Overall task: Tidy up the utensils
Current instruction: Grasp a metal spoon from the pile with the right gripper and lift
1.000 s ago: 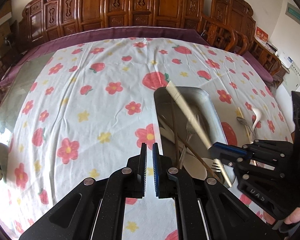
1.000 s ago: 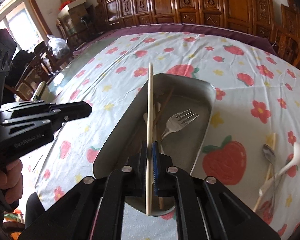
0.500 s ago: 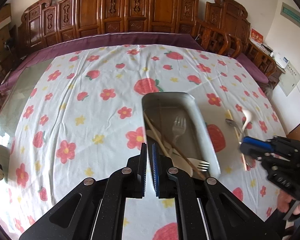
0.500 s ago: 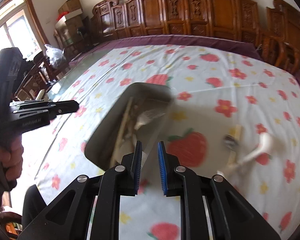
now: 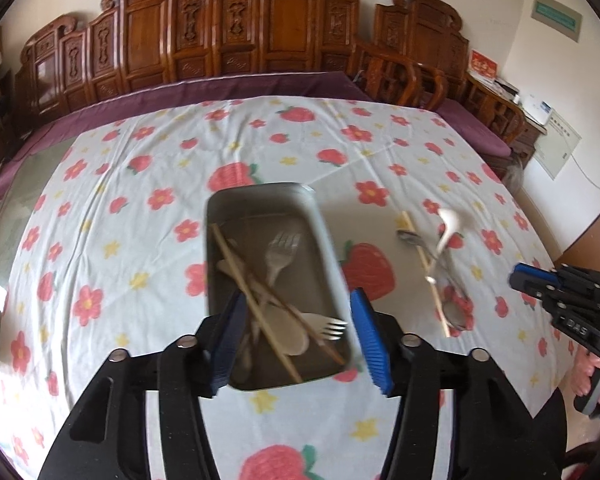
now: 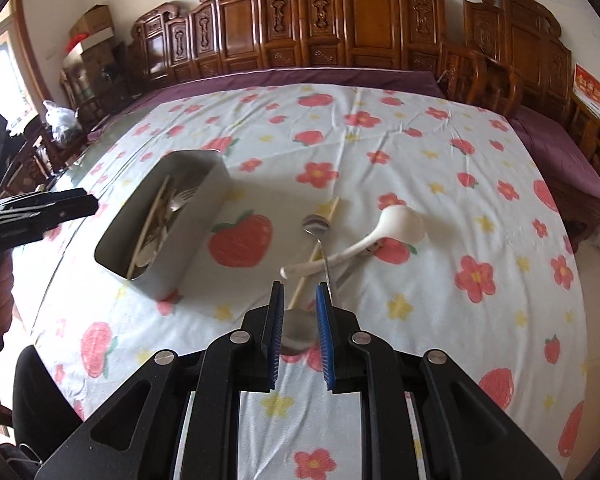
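Your left gripper (image 5: 296, 332) hangs above the near end of the grey metal tray (image 5: 324, 240), its blue-padded fingers (image 5: 370, 340) spread wide and holding nothing. The tray sits on the flowered tablecloth (image 5: 140, 200), left of a large printed strawberry. Inside it lie a pale chopstick (image 5: 252, 300) running diagonally from far left to near right, two forks (image 5: 280, 256), one pointing to the far end and one lying across the near end, and a pale spoon-like piece under them. Your right gripper (image 6: 298, 320) is over the loose pile to the right of the tray, its fingers parted a little with nothing pinched between them. Just beyond its tips lie a white ceramic soup spoon (image 6: 380, 236), bowl to the far right and handle toward you, a metal spoon (image 6: 316, 226) with its bowl at the far end, and a second chopstick (image 6: 316, 252) crossing under them. Another metal spoon bowl (image 6: 298, 330) shows on the cloth between the right fingers, below them; whether they touch it you cannot tell. Carved wooden chairs (image 6: 340, 20) line the far side of the table.
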Demonstrator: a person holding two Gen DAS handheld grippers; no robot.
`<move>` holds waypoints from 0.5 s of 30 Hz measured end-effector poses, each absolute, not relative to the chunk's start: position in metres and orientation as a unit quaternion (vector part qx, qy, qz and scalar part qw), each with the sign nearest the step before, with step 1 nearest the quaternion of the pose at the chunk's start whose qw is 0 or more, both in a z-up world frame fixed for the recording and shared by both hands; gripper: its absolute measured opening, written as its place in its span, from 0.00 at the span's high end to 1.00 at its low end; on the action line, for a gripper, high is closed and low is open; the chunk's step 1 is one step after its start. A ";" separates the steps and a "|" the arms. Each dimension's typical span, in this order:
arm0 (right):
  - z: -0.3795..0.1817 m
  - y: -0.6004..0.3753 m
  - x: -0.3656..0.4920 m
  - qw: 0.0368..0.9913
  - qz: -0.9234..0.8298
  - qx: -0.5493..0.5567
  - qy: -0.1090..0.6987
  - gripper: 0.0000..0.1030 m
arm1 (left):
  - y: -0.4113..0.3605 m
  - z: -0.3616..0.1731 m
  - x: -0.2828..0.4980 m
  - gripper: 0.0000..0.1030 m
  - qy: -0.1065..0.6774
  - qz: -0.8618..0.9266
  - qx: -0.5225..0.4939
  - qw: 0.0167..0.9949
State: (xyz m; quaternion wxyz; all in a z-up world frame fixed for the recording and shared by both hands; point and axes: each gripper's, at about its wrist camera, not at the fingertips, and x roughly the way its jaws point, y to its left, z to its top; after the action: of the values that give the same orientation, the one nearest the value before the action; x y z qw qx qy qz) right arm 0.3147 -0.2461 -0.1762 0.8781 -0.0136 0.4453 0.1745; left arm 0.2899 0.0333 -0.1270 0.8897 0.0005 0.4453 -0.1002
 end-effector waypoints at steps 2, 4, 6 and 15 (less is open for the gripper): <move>-0.183 -0.249 0.322 0.878 0.168 -0.012 0.447 0.81 | 0.024 -0.127 0.288 0.43 0.440 -0.105 0.008 0.892; -0.189 -0.249 0.326 0.877 0.166 -0.009 0.450 0.80 | 0.013 -0.129 0.288 0.42 0.440 -0.112 0.011 0.891; -0.197 -0.249 0.333 0.875 0.166 -0.014 0.455 0.80 | 0.003 -0.131 0.288 0.42 0.443 -0.121 0.010 0.888; -0.228 -0.234 0.365 0.855 0.182 -0.066 0.481 0.80 | -0.026 -0.144 0.283 0.42 0.452 -0.134 0.026 0.881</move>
State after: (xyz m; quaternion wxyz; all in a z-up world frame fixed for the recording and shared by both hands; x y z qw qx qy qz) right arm 0.3652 -0.2335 -0.2284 0.8550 -0.0659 0.4812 0.1820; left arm 0.2826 -0.0257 -0.1444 0.8815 0.0258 0.4522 -0.1337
